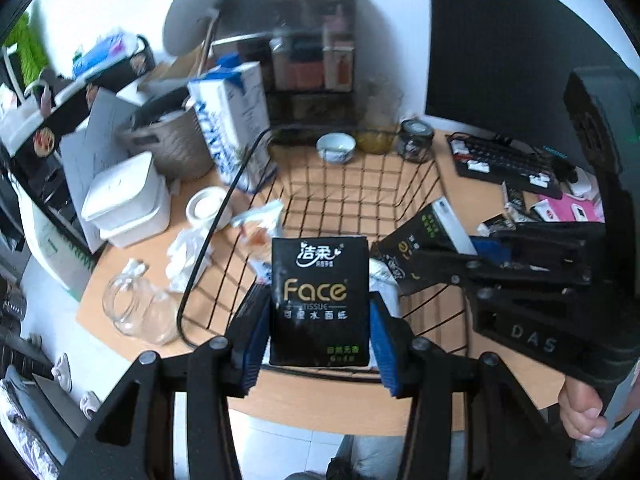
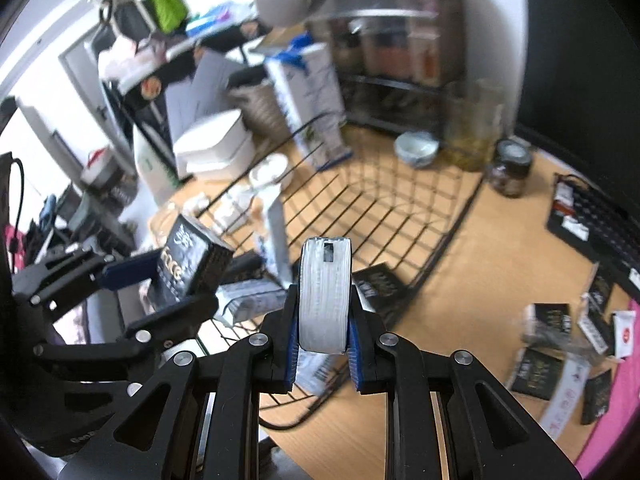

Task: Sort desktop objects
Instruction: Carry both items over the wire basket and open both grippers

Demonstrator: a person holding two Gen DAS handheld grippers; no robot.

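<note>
My left gripper (image 1: 320, 332) is shut on a black "Face" tissue pack (image 1: 320, 300) and holds it above the near end of a black wire basket (image 1: 360, 184). My right gripper (image 2: 323, 340) is shut on a second tissue pack (image 2: 325, 292), seen edge-on with its white side up, over the basket's near edge (image 2: 400, 208). In the left wrist view the right gripper (image 1: 484, 256) holds that pack (image 1: 432, 232) at the basket's right rim. In the right wrist view the left gripper's pack (image 2: 192, 264) sits at left. A few small packets (image 1: 260, 232) lie inside the basket.
On the wooden desk (image 1: 472, 184) stand a blue-white carton (image 1: 236, 124), a small bowl (image 1: 336, 148), a dark jar (image 1: 416, 140), a keyboard (image 1: 504, 164), white lidded boxes (image 1: 124, 200) and a glass jug (image 1: 136, 312). Several tissue packs (image 2: 552, 344) lie at the desk's right side.
</note>
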